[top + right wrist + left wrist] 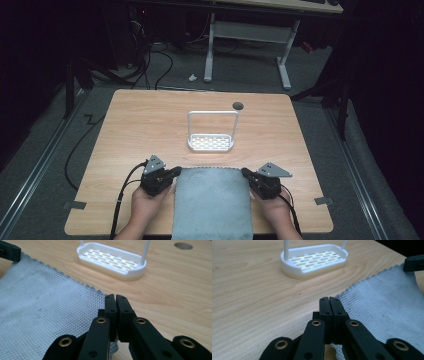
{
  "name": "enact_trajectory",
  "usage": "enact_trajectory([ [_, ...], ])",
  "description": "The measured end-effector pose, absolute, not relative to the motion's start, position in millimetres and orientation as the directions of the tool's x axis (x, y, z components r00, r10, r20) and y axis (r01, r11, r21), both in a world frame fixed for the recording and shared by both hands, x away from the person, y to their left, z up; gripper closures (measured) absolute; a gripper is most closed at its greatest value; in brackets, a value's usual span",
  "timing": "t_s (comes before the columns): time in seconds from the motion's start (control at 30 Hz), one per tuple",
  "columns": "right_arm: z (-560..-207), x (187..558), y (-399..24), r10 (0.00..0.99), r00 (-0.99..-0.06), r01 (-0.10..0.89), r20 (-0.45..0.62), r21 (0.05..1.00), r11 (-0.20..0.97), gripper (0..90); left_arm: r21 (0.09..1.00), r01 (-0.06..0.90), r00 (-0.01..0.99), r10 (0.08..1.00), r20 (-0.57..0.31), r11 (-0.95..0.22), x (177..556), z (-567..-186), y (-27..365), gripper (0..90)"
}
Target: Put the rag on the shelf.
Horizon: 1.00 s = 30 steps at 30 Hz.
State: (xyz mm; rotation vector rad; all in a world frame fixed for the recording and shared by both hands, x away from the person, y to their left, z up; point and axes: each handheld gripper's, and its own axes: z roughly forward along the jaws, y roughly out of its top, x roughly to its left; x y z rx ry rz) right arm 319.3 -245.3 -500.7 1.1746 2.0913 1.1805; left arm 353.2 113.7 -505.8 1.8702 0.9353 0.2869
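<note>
A grey woven cloth (212,200) lies flat at the table's near edge, between my two grippers. My left gripper (176,171) is shut on the cloth's far left corner; in the left gripper view its jaws (329,300) meet, with the cloth (384,305) pinched between them. At the far right corner my right gripper (245,172) is shut the same way, its jaws (115,298) closed over the edge of the cloth (42,315). Each hand holds its gripper low, near the tabletop.
A white slotted rack (211,143) with a tall wire handle stands mid-table just beyond the cloth. A round hole (238,105) sits in the wooden table (140,125) behind it. Cables trail off the left side. A white-legged desk (285,65) stands on the floor beyond.
</note>
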Motion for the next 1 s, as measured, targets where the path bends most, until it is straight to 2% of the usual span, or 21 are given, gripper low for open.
enact_trajectory([
  [0.3, -480.1, 319.8, -252.5, 0.858, -0.513, 0.408, 0.04, 0.89, 0.202, 89.2, 0.876, 0.433, 0.69, 0.703, -0.172, -0.21, 354.1, -486.7, 111.6, 89.2],
  [0.47, -472.0, 326.1, -256.9, 0.859, -0.51, 0.394, 0.034, 0.897, 0.199, 89.2, 0.89, 0.403, 0.697, 0.702, -0.145, -0.216, 360.9, -477.1, 110.2, 89.2],
  [0.67, -462.7, 332.6, -257.2, 0.865, -0.502, 0.36, 0.011, 0.912, 0.198, 89.2, 0.898, 0.403, 0.684, 0.71, -0.166, -0.178, 369.6, -469.9, 110.5, 89.1],
  [1.0, -435.6, 342.2, -252.9, 0.87, -0.492, 0.292, -0.017, 0.938, 0.184, 89.2, 0.93, 0.336, 0.684, 0.717, -0.132, -0.15, 379.1, -439.6, 109.4, 89.2],
])
